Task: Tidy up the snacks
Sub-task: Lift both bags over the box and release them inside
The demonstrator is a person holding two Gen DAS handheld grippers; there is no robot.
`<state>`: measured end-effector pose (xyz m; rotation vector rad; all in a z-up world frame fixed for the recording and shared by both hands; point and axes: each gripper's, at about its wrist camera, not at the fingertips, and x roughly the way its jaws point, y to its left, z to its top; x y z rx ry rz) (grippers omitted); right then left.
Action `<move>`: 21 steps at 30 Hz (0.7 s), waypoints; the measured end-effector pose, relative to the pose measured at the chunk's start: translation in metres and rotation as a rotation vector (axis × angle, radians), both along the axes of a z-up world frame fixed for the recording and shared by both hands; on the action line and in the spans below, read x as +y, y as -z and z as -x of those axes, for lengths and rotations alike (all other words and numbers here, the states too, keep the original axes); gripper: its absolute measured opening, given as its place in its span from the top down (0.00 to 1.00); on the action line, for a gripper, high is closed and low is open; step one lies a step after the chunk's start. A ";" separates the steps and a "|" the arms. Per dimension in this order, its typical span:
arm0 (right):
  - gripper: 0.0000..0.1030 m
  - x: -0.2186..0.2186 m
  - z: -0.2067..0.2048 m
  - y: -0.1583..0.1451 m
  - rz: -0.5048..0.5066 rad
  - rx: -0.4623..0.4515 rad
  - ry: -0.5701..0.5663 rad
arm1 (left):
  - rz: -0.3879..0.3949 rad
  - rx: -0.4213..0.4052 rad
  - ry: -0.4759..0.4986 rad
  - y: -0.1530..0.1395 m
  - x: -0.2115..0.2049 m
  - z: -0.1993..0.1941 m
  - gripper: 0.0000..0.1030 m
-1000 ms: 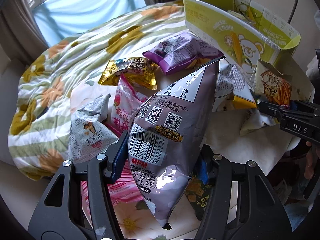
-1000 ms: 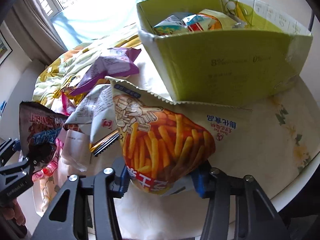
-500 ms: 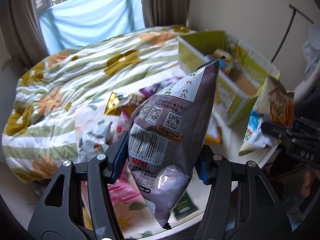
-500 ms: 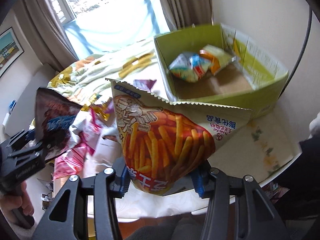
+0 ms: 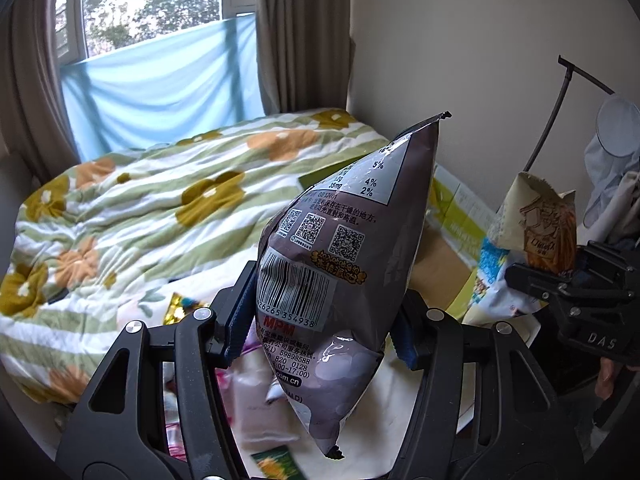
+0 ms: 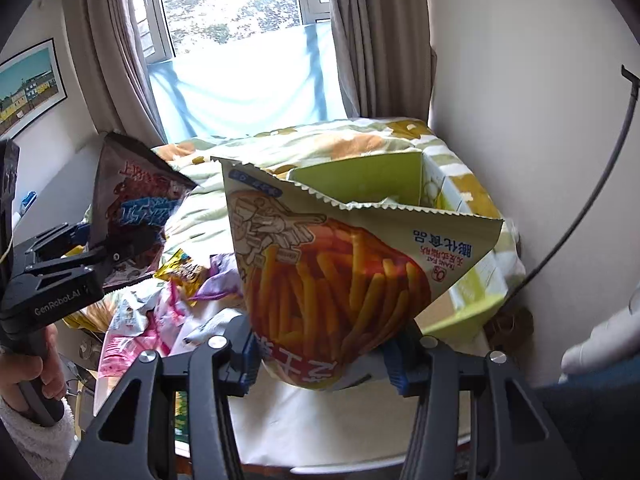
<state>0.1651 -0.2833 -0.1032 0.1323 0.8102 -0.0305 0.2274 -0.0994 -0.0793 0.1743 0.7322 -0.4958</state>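
Observation:
My left gripper (image 5: 322,326) is shut on a grey-purple snack bag (image 5: 344,248) with a barcode, held upright high above the table. In the right wrist view that same bag (image 6: 132,208) shows dark at the left, in the left gripper (image 6: 108,256). My right gripper (image 6: 324,354) is shut on a fries snack bag (image 6: 340,276), orange with a beige top. The fries bag (image 5: 540,224) also appears at the right of the left wrist view, in the right gripper (image 5: 560,280). A yellow-green cardboard box (image 6: 468,308) stands open behind the fries bag.
Several loose snack packets (image 6: 152,312) lie on the cloth-covered table (image 6: 320,432). A flowered quilt (image 5: 140,208) covers the bed beyond, under a window with curtains. A wall and a thin dark rod (image 6: 580,208) stand at the right. A hand (image 6: 28,376) grips the left handle.
Both grippers have risen with their bags, well above the table. The table, packets and box have dropped lower and farther in view; the window and wall now fill the top.

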 end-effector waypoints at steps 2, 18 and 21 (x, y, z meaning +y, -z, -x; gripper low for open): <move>0.55 -0.018 -0.008 0.001 -0.008 0.004 -0.020 | 0.002 0.009 -0.009 -0.001 -0.026 -0.006 0.47; 0.55 -0.141 -0.067 0.015 -0.056 0.095 -0.200 | -0.069 0.232 -0.162 0.069 -0.185 -0.059 0.45; 0.55 -0.155 -0.072 0.019 -0.079 0.114 -0.212 | -0.092 0.280 -0.184 0.084 -0.196 -0.060 0.22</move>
